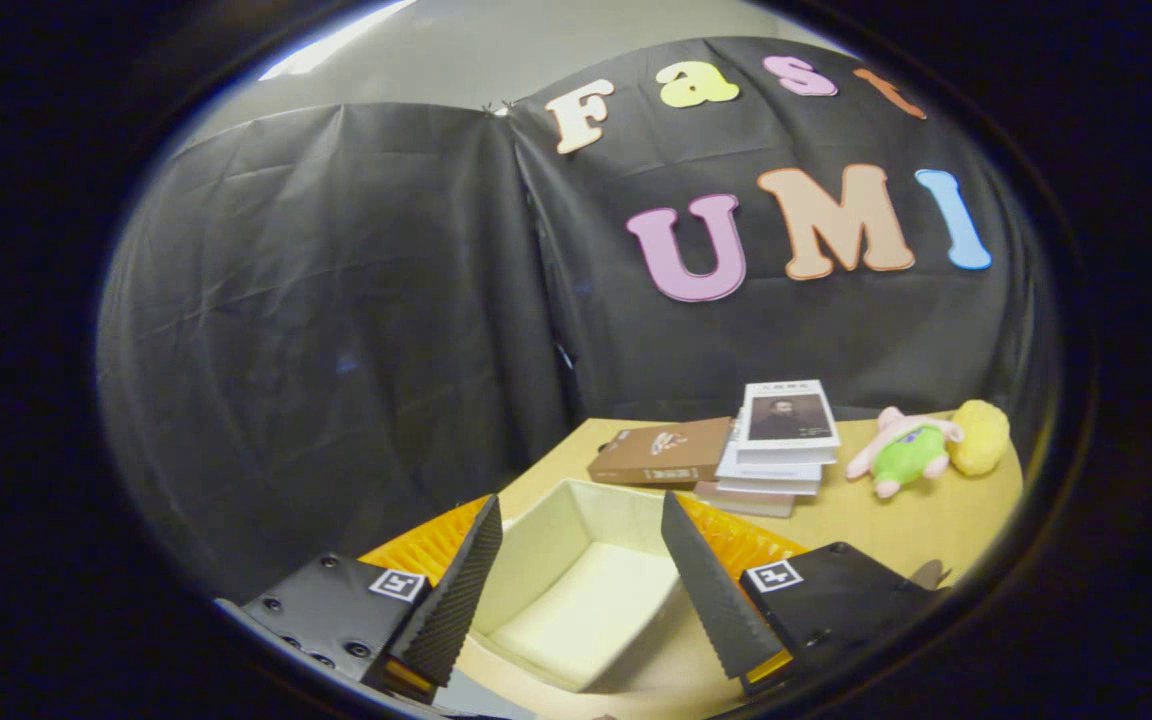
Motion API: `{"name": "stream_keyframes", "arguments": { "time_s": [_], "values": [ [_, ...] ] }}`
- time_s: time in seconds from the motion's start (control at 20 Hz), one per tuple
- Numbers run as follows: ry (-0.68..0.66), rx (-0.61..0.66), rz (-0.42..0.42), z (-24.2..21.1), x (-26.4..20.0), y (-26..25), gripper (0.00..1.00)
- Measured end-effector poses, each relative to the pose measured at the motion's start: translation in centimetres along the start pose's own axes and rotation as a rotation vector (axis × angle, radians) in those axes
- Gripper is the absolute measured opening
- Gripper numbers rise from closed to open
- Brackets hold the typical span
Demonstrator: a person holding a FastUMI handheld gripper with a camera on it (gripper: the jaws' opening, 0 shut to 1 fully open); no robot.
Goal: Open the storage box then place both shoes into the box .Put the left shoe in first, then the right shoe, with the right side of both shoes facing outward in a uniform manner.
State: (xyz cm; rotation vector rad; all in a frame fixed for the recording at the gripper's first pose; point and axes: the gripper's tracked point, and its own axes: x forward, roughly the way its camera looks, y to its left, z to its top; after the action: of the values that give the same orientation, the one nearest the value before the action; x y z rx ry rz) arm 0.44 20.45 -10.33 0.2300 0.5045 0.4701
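The storage box (576,590) stands open on the wooden table, a cream-coloured tray with bare walls and a bare floor, resting on an orange ribbed surface (736,540). My gripper (584,512) hovers above the box, open, with nothing between its fingers. One finger (456,590) stands over the box's left wall, the other finger (711,590) over its right side. The box's floor shows in the gap between them.
Beyond the box lie a brown book (661,452) and a stack of books (781,445) at the table's back. A plush doll (926,445) with green clothes and yellow hair lies to their right. Black cloth walls close off the back and left.
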Motion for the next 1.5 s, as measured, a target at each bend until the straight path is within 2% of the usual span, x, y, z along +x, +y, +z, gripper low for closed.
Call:
{"name": "stream_keyframes", "arguments": {
  "time_s": [0.4,0.65,1.05,1.5],
  "values": [
    [-0.004,-0.015,-0.203,-1.2,-4.0,-11.3,1.0],
    [0.037,-0.013,-0.291,-3.5,-5.9,-16.4,1.0],
    [0.193,0.0,-0.317,-10.6,-7.3,-20.6,1.0],
    [0.391,-0.008,-0.338,-18.8,-6.4,-23.6,1.0]
  ]
}}
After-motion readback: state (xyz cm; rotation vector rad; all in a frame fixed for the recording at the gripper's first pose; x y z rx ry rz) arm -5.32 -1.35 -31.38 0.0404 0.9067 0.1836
